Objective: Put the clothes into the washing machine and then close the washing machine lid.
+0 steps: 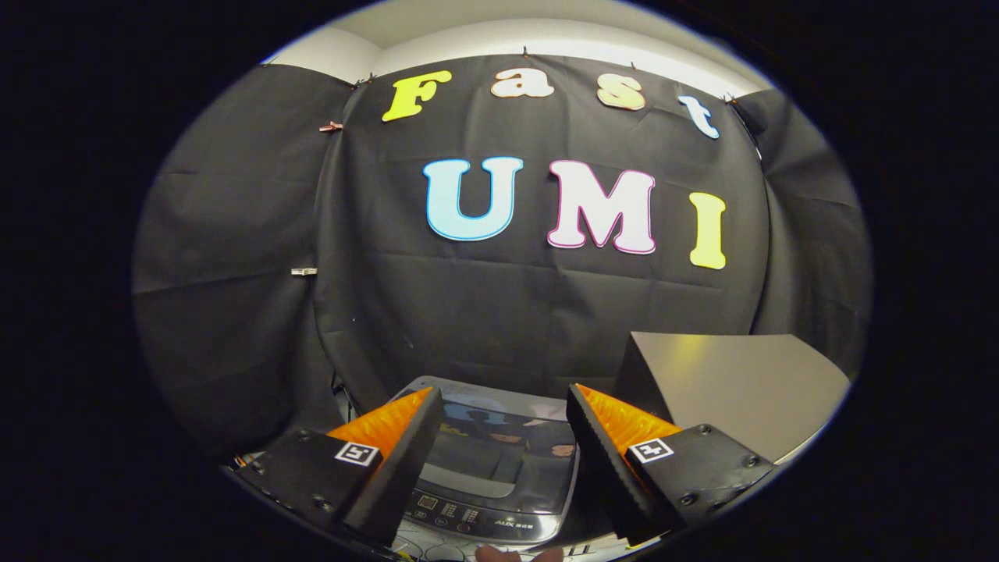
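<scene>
washing machine lid (499,457): dark, glossy smoked glass, mirroring blurred patches of pale blue, pink and yellow

washing machine (478,521) control strip: dark grey, with small pale markings and a silver-grey rim

booth wall (531,312): plain matte black cloth with faint fold lines

table (741,382): flat grey top with a soft yellowish sheen near its back corner; its side face is near black

ceiling strip (546,31): off-white

hand-held gripper (503,437): each black body carries a small square black-and-white marker

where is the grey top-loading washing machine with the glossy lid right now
In the gripper view, the washing machine sits low between the open gripper fingers, lid down, against the black cloth wall, left of a grey table.
</scene>
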